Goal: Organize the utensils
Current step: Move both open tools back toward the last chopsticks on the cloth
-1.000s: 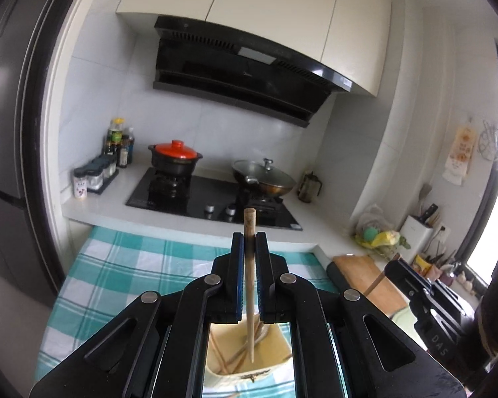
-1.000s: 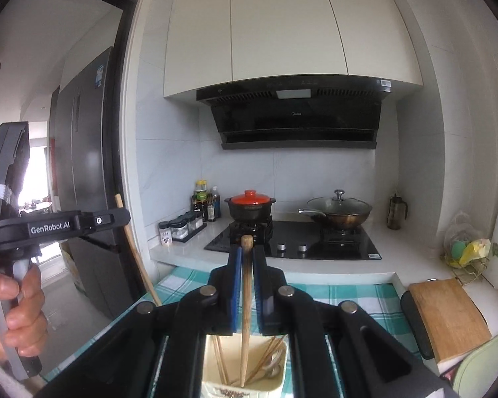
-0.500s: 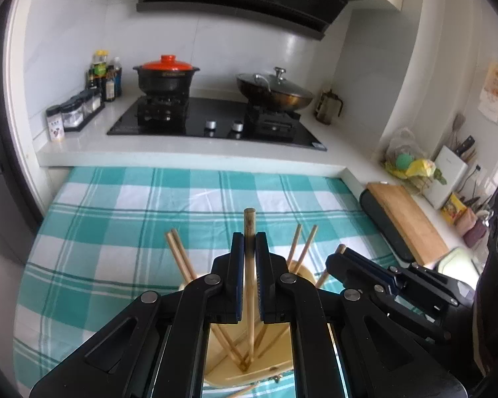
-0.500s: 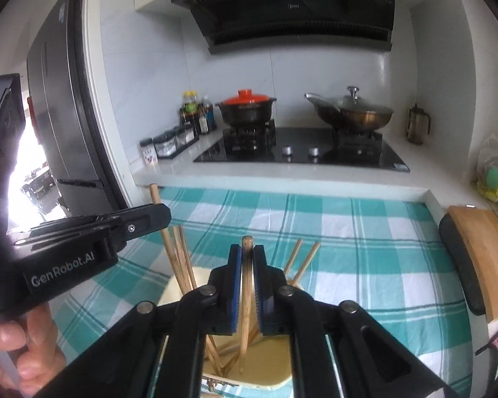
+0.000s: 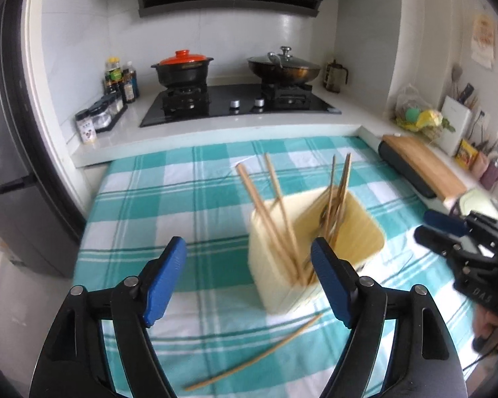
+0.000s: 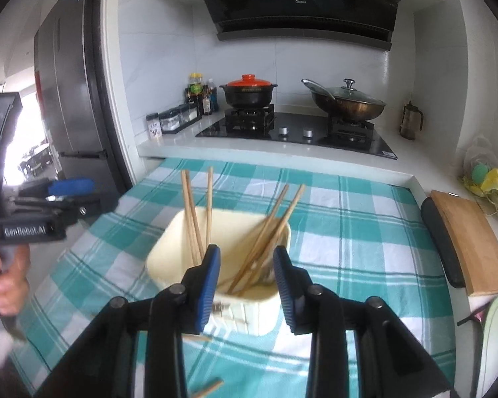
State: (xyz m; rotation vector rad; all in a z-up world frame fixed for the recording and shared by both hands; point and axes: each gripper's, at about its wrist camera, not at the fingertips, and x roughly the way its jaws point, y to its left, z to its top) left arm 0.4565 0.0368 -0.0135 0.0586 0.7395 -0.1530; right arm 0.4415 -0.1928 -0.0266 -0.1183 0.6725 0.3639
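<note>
the jaws of the left gripper [image 5: 249,258] are seen spread wide and opening, with nothing pressed between the blue pads; only checked cloth shows in the gap. the jaws of the right gripper [image 6: 247,265] are parted less far and are also opening, and no chopstick is clamped by them, though the sticks in the holder are seen through the gap.

the cream holder [image 6: 169,248] is placed on the teal checked cloth [image 6: 365,232], just beyond the right gripper's tips and to the right of the left gripper's gap. the chopsticks in the holder [image 6: 196,212] are stood on end with their long axes steeply up; one group is leaned toward the left wall, another is slanted up to the right. a loose chopstick [image 5: 255,351] is laid flat on the cloth in front of the holder, its axis run diagonally from near-left to far-right.

"genrobot.ai" is read on the left gripper's body in the right wrist view, and "das" on the right gripper's body in the left wrist view. small lettering on the range hood [image 6: 302,10] is too blurred to be read for certain.
</note>
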